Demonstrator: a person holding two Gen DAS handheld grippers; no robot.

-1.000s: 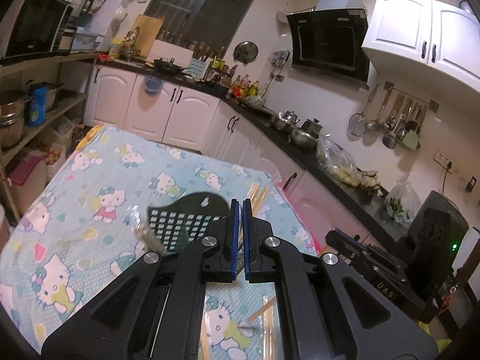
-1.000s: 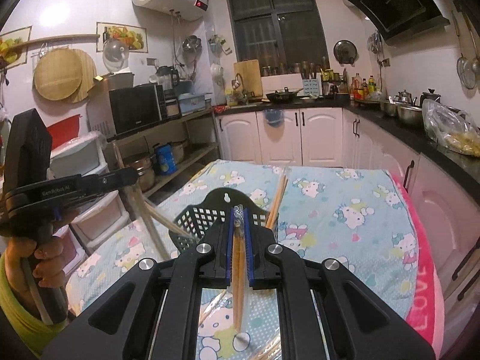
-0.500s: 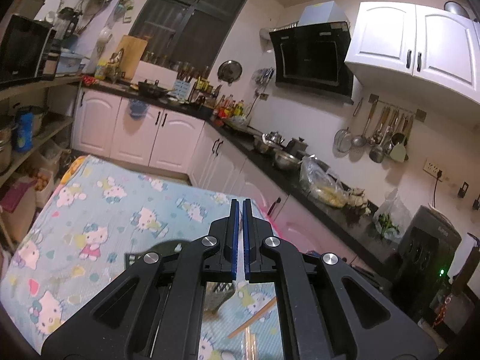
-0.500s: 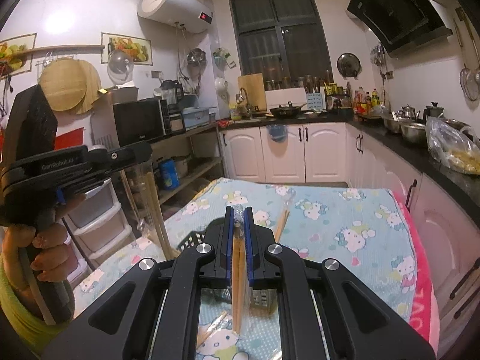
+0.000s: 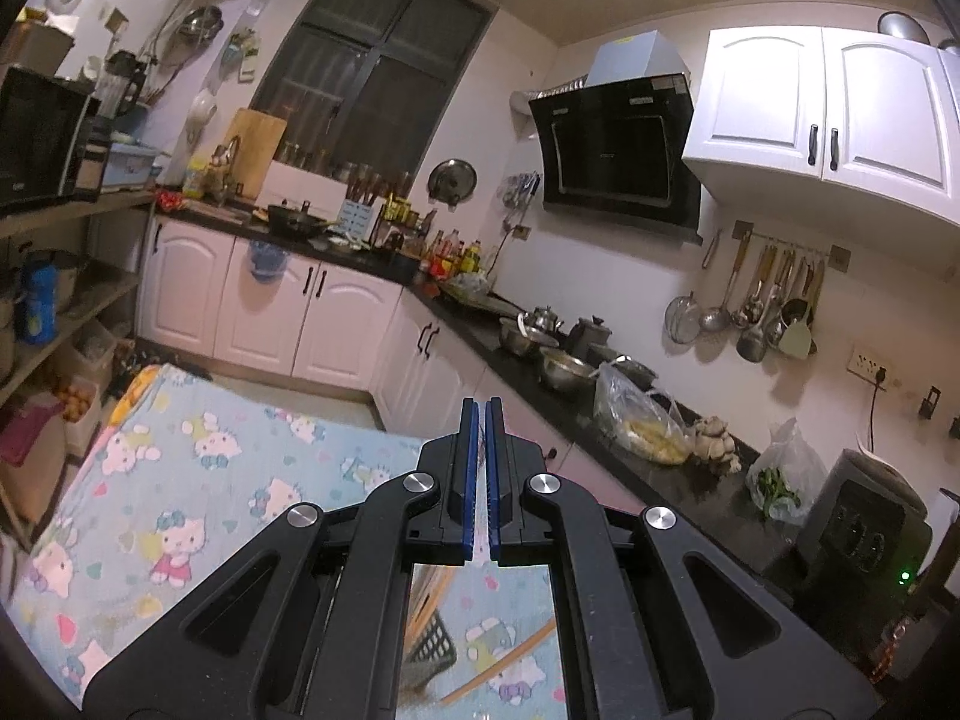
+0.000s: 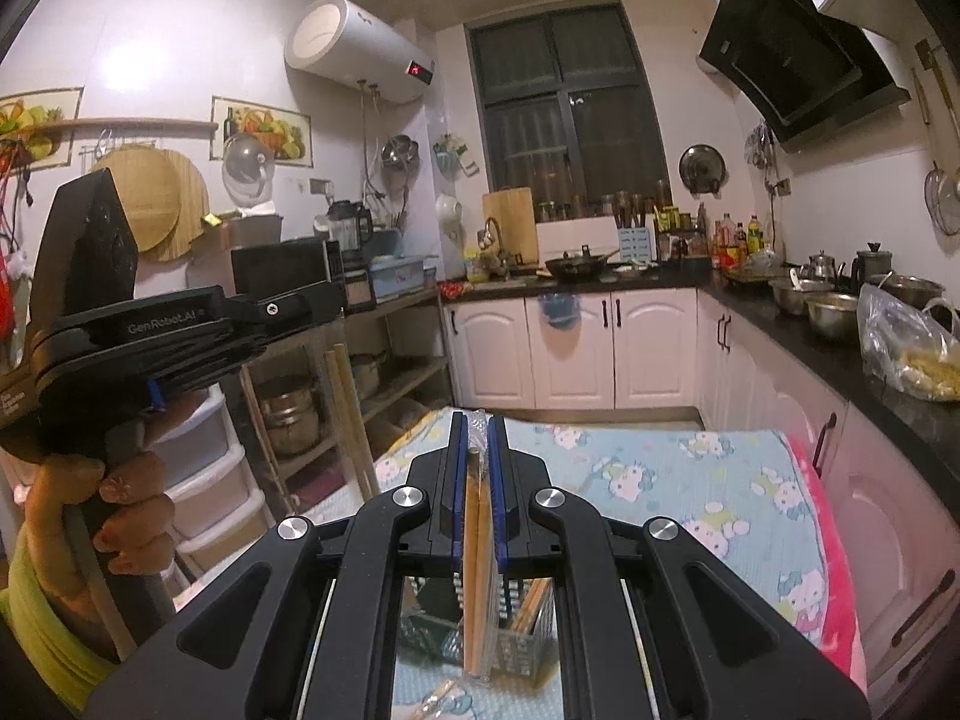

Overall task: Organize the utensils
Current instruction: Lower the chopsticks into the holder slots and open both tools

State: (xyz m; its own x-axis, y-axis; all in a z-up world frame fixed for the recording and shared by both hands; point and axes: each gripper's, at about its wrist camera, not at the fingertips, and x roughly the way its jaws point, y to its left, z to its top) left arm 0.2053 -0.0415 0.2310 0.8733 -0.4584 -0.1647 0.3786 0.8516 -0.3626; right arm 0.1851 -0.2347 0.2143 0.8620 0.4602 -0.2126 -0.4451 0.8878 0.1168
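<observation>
My right gripper [image 6: 478, 468] clamps wrapped chopsticks [image 6: 477, 540] above the basket [image 6: 516, 630] at 6 o'clock; left gripper [image 5: 478, 468] pinches another pair [image 6: 348, 414]. Next, I judge: lower both in.

**Kitchen surroundings, both wrist views**

Hello Kitty print tablecloth [image 5: 180, 480], pale blue. Black worktop [image 5: 600, 438] runs along the wall over white cabinets [image 6: 570, 348]. On it: steel bowls [image 5: 564, 363], kettle [image 5: 591, 333], clear bag of yellow food [image 5: 642, 426], wok [image 6: 579, 264], sauce bottles [image 5: 453, 252]. Black range hood [image 5: 618, 150] beside white wall cabinets [image 5: 840, 114]. Ladles and strainer on a rail [image 5: 774, 300]. White water heater [image 6: 360, 51] high on the wall. Microwave [image 6: 288, 267] on the shelf. Dark window [image 6: 564, 114].
</observation>
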